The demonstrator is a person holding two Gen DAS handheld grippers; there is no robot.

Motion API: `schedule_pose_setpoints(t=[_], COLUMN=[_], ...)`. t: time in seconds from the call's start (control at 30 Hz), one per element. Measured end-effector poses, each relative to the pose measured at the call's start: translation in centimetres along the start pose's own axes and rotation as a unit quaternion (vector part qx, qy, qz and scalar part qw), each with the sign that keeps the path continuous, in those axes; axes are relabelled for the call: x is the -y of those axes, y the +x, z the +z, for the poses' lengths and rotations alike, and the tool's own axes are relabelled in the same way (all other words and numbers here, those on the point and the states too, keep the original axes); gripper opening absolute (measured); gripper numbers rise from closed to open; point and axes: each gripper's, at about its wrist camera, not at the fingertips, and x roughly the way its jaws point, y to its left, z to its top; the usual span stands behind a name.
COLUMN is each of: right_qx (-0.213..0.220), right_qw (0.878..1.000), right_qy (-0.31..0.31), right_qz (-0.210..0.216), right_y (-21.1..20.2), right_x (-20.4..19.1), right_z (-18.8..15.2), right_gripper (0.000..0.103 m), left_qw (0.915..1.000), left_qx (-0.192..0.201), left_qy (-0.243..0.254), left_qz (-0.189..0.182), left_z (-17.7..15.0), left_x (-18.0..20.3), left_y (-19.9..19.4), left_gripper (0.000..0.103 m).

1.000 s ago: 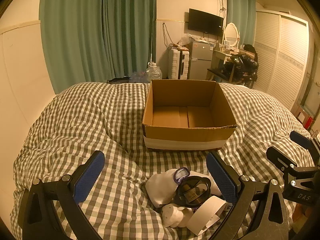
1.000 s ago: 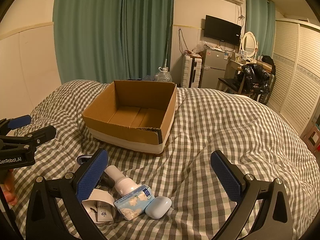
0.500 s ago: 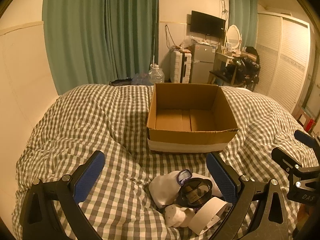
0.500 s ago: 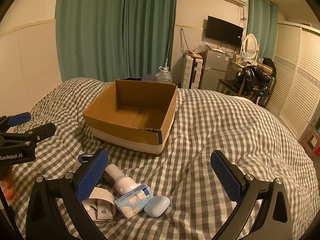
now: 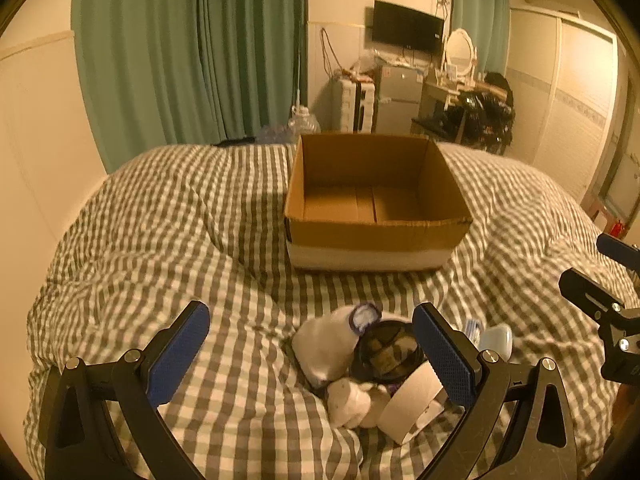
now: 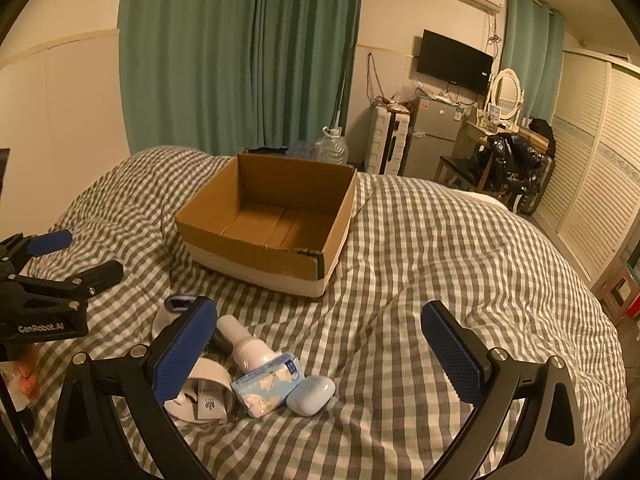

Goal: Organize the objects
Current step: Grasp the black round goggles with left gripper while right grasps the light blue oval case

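Observation:
An empty open cardboard box (image 5: pixel 376 204) sits on the checked bedspread; it also shows in the right wrist view (image 6: pixel 272 220). A small pile of things lies in front of it: a white pouch (image 5: pixel 326 344), a dark round strainer (image 5: pixel 386 354), a tape roll (image 5: pixel 412 404), a white bottle (image 6: pixel 246 342), a tissue pack (image 6: pixel 266 384) and a pale blue case (image 6: pixel 311 395). My left gripper (image 5: pixel 312 352) is open, low over the pile. My right gripper (image 6: pixel 320 354) is open, with its left finger above the pile.
The checked bedspread (image 6: pixel 440 264) spreads wide to the right of the box. Green curtains (image 5: pixel 192 52) hang behind the bed. A fridge, a desk and a wardrobe (image 6: pixel 600 160) stand at the far right. A water jug (image 6: pixel 330 146) stands beyond the bed.
Both views have shifted slightly; the box and pile sit a little higher in the left wrist view. Both grippers stay open and nothing has been picked up.

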Motion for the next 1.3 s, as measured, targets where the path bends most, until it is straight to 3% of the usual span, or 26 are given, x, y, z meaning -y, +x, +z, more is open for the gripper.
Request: schedule_pose_setpoints(t=[0.33, 0.47, 0.73, 0.77, 0.93, 1.0, 1.07, 1.13, 1.17, 1.3], right_qx=[-0.095, -0.129, -0.187, -0.191, -0.214, -0.218, -0.213, -0.202, -0.197, -0.186], right_qw=[0.995, 0.991, 0.981, 0.981, 0.976, 0.976, 0.977, 0.979, 0.980, 0.982], right_qy=[0.017, 0.027, 0.031, 0.026, 0.001, -0.002, 0.001, 0.007, 0.010, 0.012], right_qz=[0.022, 0.022, 0.028, 0.025, 0.026, 0.028, 0.028, 0.033, 0.037, 0.040], right_y=[4.9, 6.8, 9.7, 9.9, 11.6, 12.0, 11.9, 11.5, 11.2, 10.6], right_x=[0.9, 1.0, 0.4, 0.2, -0.9, -1.1, -1.0, -0.8, -0.7, -0.7], right_z=[-4.2, -5.4, -6.7, -6.8, -7.0, -7.1, -7.2, -7.0, -7.0, -6.8], right_gripper=[0.098, 0.081, 0.071, 0.071, 0.071, 0.066, 0.048, 0.039, 0.039, 0.038], left_qw=[0.9982, 0.9968, 0.9936, 0.9909, 0.9879, 0.9847, 0.9830, 0.9811, 0.9776, 0.9779], left_qx=[-0.046, -0.064, -0.079, -0.082, -0.103, -0.110, -0.115, -0.119, -0.121, -0.112], left_qy=[0.037, 0.045, 0.067, 0.085, 0.088, 0.102, 0.107, 0.110, 0.124, 0.131], left_qz=[-0.007, -0.017, -0.046, -0.064, -0.075, -0.088, -0.096, -0.105, -0.120, -0.118], left_z=[-2.3, -2.8, -3.0, -3.1, -3.3, -3.3, -3.4, -3.4, -3.4, -3.6], left_x=[1.5, 1.8, 3.5, 3.6, 4.3, 4.8, 5.3, 5.8, 6.0, 6.8], left_y=[3.0, 4.0, 5.1, 5.3, 6.6, 7.2, 7.6, 8.1, 8.3, 9.0], left_gripper=[0.103, 0.103, 0.103, 0.103, 0.103, 0.103, 0.103, 0.103, 0.103, 0.096])
